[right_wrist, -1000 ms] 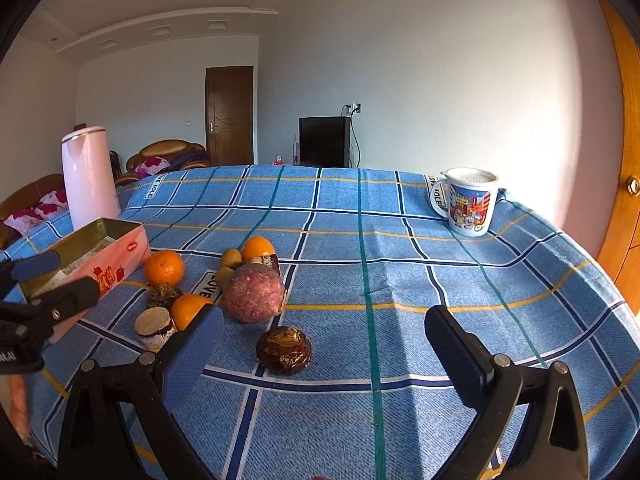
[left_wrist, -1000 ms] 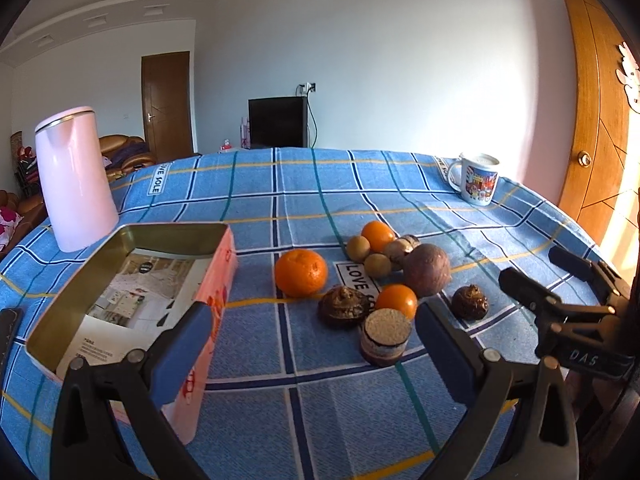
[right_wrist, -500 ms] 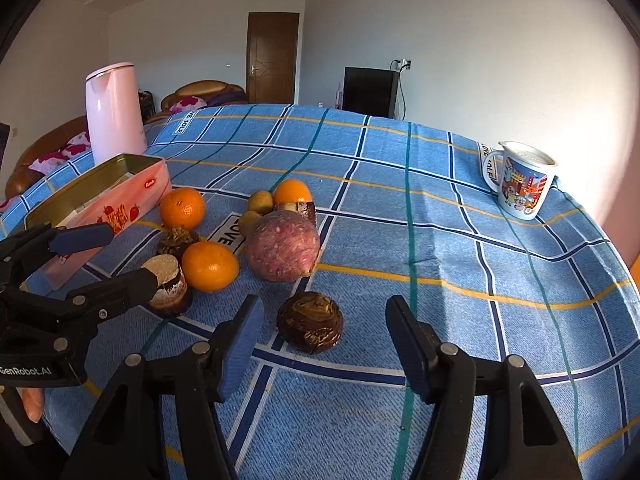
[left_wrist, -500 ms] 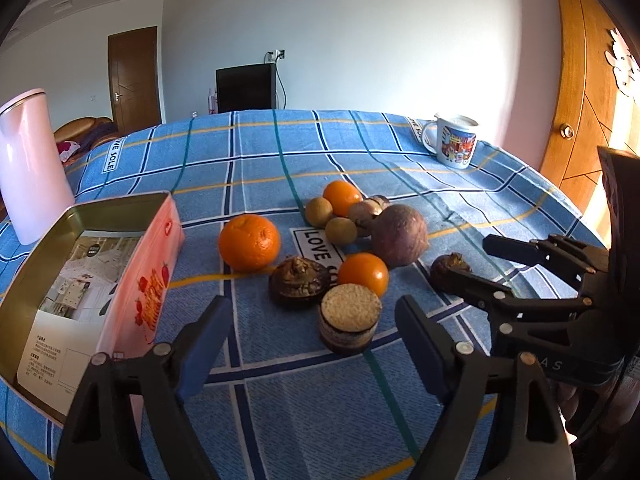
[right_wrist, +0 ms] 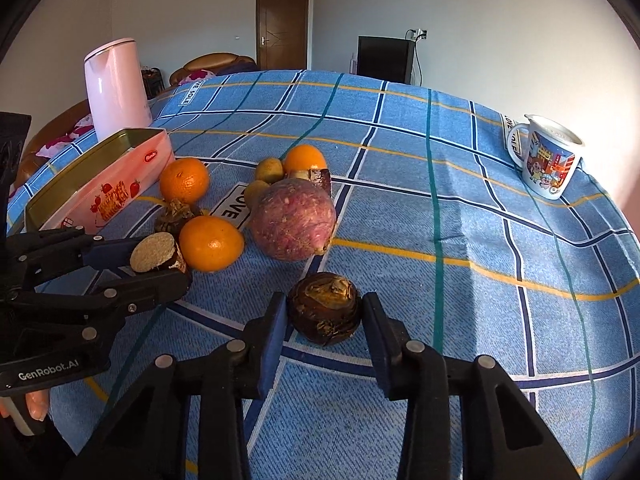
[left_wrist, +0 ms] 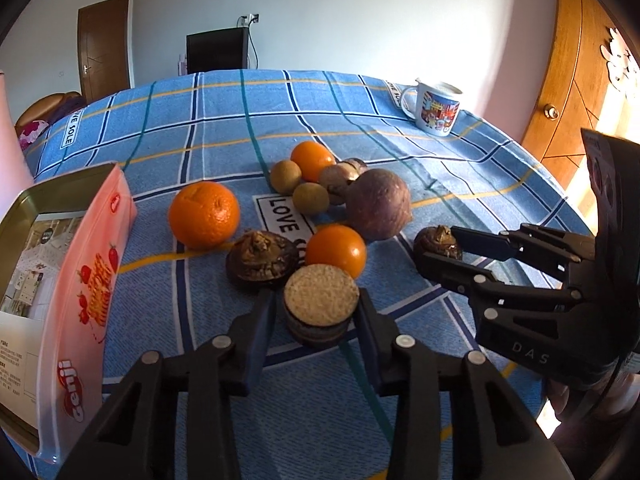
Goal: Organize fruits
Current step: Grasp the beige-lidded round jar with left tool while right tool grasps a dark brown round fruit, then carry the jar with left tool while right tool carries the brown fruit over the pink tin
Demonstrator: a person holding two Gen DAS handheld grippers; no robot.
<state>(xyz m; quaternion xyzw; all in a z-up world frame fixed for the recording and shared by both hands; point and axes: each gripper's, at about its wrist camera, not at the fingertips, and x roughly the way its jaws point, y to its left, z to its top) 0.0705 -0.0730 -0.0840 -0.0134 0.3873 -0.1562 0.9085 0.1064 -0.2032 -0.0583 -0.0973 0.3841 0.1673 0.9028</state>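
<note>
Several fruits lie on the blue checked tablecloth (left_wrist: 224,128). My left gripper (left_wrist: 318,316) has its jaws around a cut brown fruit with a pale flat top (left_wrist: 320,306), pads close to or touching it. My right gripper (right_wrist: 324,320) has its jaws around a dark brown round fruit (right_wrist: 325,307) in the same way. The right gripper also shows in the left wrist view (left_wrist: 444,246), and the left one in the right wrist view (right_wrist: 152,258). Close by lie two oranges (left_wrist: 204,214) (left_wrist: 335,249), a big purple fruit (left_wrist: 378,204) and another dark fruit (left_wrist: 260,254).
An open pink tin box (left_wrist: 60,264) stands at the left. A pink kettle (right_wrist: 116,88) stands behind it. A printed mug (left_wrist: 434,108) sits at the far right edge. A third orange (left_wrist: 312,160) and small brown fruits (left_wrist: 285,176) lie further back.
Both grippers moved forward and down onto the table and narrowed their jaws, the left around the cut fruit, the right around the dark round fruit.
</note>
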